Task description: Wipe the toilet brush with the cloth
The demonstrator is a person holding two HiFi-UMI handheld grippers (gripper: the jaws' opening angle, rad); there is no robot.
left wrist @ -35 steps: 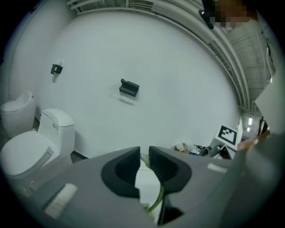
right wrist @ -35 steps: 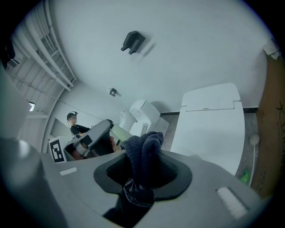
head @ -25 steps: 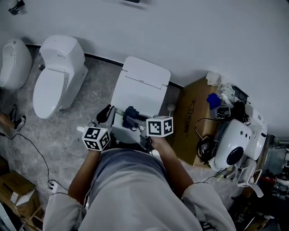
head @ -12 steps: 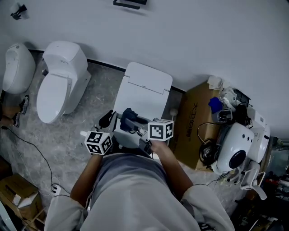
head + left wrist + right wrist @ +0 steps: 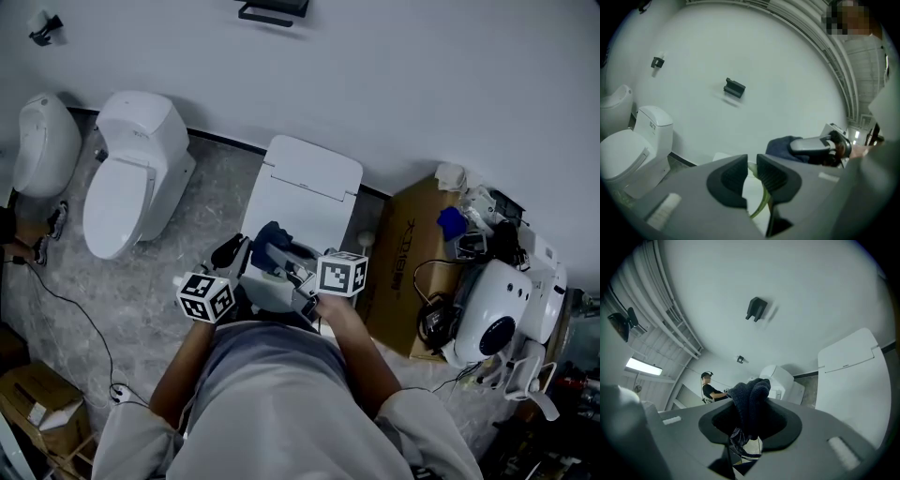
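Toilet brush: only a thin pale-green curved strip of it shows, in the left gripper view, running down through the narrow gap between the jaws of the left gripper. Those jaws stand nearly together on that strip. The brush head can't be made out in any view.

Cloth: dark blue and bunched, standing up out of the right gripper, whose jaws are clamped on it. A small white piece sits just below the cloth, deeper in the jaws; what it is can't be told.

In the head view both grippers are held close together in front of the person's chest, left one on the left and right one on the right. The cloth sits between them at the far side, over the near end of the toilet. In the left gripper view the right gripper with the cloth is just to the right of the left jaws.

The toilet is white, its lid closed, its back against the far wall. A second toilet, also white, stands well to the left, with a urinal further left. A cardboard box is just right of the near toilet, and a round white machine with cables is right of the box. A dark bracket is on the wall. Another person stands far back in the right gripper view.
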